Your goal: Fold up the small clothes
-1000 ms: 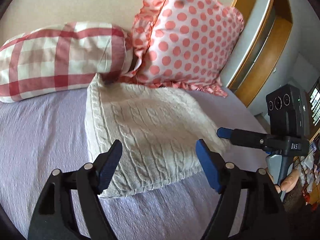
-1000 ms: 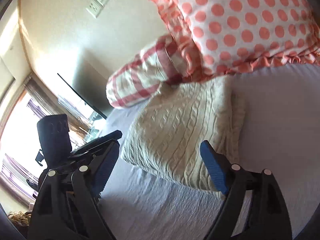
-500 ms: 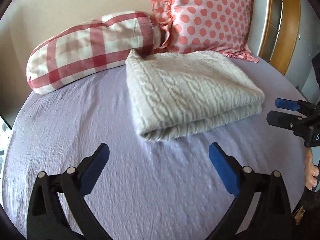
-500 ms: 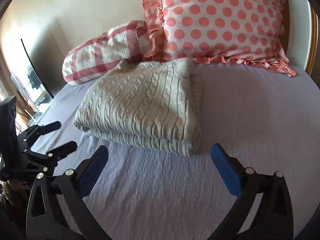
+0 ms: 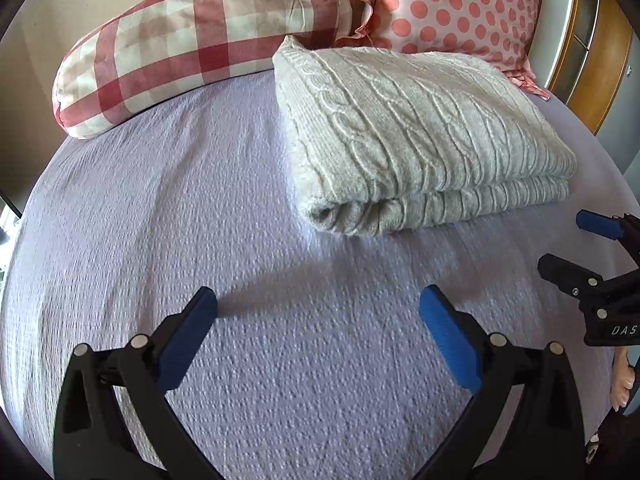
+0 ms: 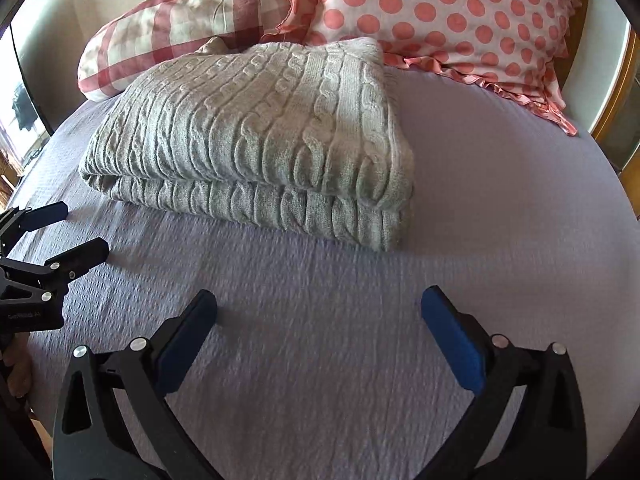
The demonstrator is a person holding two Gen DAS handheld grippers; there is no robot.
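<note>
A cream cable-knit sweater [image 5: 416,128] lies folded in a neat rectangle on the lilac bedspread [image 5: 200,208], its far edge against the pillows. It also shows in the right wrist view [image 6: 260,128]. My left gripper [image 5: 318,306] is open and empty, hovering over bare bedspread in front of the sweater. My right gripper [image 6: 318,306] is open and empty too, also short of the sweater. Each gripper shows at the edge of the other's view, the right one [image 5: 576,240] and the left one [image 6: 68,228].
A red-and-white checked bolster pillow [image 5: 192,40] and a pink polka-dot pillow [image 5: 456,4] lean at the head of the bed. A wooden-framed panel [image 5: 592,52] stands to the right of the bed. A window [image 6: 16,120] is at the left.
Both grippers have pulled back from the folded sweater towards the foot of the bed and stayed open. The sweater has not moved.
</note>
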